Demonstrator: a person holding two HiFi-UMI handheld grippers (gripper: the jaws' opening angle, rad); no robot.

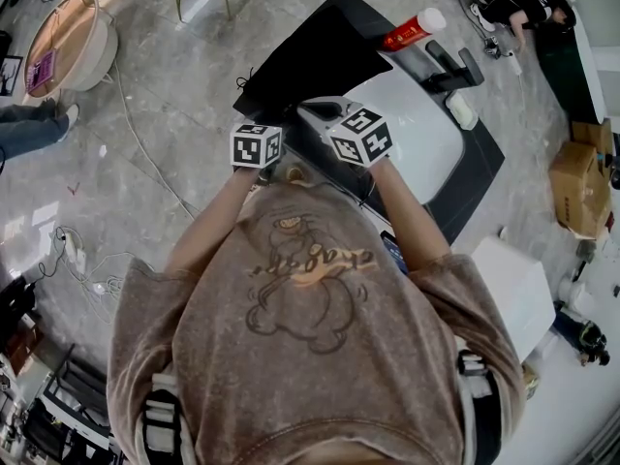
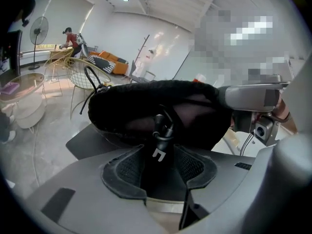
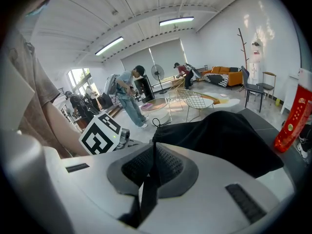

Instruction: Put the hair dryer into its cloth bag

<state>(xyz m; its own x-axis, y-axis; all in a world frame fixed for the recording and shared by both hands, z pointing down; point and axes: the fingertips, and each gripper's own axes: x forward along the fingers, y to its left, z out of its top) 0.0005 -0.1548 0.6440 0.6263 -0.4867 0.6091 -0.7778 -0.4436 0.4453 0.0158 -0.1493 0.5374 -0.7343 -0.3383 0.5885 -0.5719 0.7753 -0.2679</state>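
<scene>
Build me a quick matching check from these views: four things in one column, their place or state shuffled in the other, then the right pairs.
Things
1. left gripper
2. right gripper
3. red tube
4. cardboard box

Places or states
A. on the floor, to the right of the table
B. jaws nearly together on a thin fold of the cloth bag
C. lying at the table's far end, beyond the bag
D. jaws wide apart, with bag cloth and a black cord between them

Pairs: 1-D, 2-B, 3-C, 4-A
</scene>
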